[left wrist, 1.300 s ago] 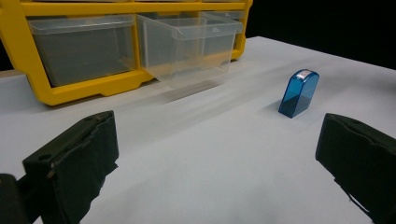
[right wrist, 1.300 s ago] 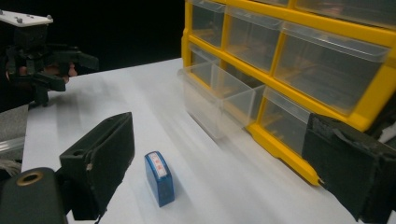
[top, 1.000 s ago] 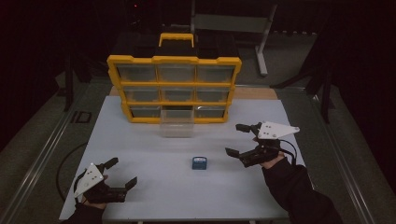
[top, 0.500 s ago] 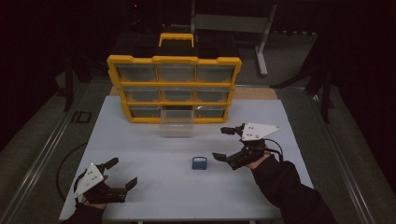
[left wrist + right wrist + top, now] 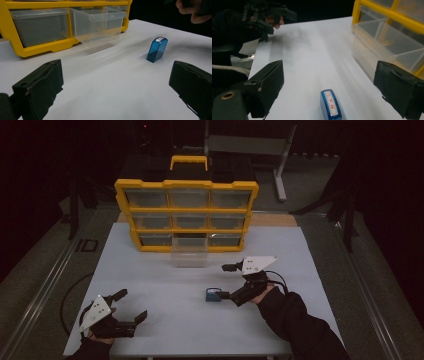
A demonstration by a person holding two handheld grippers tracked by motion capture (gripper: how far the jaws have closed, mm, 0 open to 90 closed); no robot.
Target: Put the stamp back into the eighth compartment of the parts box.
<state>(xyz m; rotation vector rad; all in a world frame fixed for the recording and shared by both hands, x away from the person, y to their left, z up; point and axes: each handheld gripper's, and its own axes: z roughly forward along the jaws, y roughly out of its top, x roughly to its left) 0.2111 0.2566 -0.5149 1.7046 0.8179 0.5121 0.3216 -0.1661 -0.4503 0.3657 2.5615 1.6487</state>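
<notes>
One blue stamp (image 5: 213,295) lies between the spread right tongs (image 5: 226,281); left tongs (image 5: 132,305) spread.

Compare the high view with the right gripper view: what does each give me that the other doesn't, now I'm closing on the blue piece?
High view alone: the whole yellow organizer with its carry handle, and both forearms coming in from below. Right gripper view alone: the white label with red marks on top of the small blue block, and that block lying between the right gripper's open jaws, not yet touched by them. Both share: the block, the clear drawer pulled out of the bottom row, the white table, and the left gripper, open near the table's near left corner.
</notes>
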